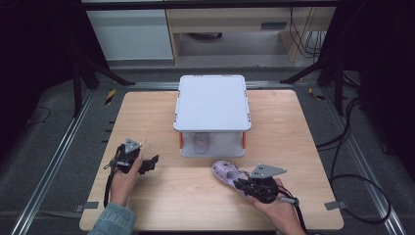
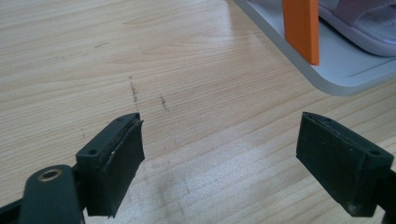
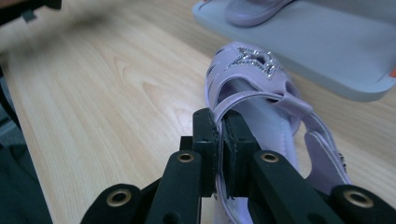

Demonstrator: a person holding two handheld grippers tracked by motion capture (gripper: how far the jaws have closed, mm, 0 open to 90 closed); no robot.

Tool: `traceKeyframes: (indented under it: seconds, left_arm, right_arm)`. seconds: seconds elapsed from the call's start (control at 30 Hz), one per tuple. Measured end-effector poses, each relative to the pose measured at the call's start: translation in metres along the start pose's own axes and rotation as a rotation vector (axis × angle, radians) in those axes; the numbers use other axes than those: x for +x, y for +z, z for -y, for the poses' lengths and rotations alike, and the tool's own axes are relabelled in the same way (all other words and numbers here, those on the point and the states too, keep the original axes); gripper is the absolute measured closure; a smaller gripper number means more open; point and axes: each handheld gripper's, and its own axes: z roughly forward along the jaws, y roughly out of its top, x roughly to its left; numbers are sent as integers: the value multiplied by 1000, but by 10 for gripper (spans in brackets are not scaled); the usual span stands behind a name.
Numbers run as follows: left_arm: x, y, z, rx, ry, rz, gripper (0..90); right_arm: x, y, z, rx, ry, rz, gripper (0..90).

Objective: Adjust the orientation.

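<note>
Right gripper [image 3: 223, 140] is clamped on the lilac sandal's [image 3: 254, 88] strap, toe pointing ahead at the rack's lower shelf [image 3: 322, 51]; left gripper [image 2: 219, 154] idles open.

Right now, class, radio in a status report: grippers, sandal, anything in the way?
Right hand-held gripper shut on lilac star-trimmed sandal. Left hand-held gripper open, empty. Sandal before grey two-tier shelf; matching sandal on lower tier.
</note>
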Motion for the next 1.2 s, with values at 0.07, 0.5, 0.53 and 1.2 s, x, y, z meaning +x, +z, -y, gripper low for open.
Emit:
traceKeyframes:
  seconds: [0.07, 0.5, 0.53, 1.2]
  left_arm:
    - [0, 0, 0, 0, 0, 1, 139]
    - [0, 0, 0, 2, -2, 3, 139]
    - [0, 0, 0, 3, -2, 4, 139]
    - [0, 0, 0, 0, -5, 4, 139]
  right_arm:
    - [3, 2, 2, 14, -14, -6, 850]
    - [3, -4, 6, 26, 3, -37, 611]
    - [3, -6, 6, 23, 0, -32, 611]
    - [-29, -7, -3, 90, -79, 65, 614]
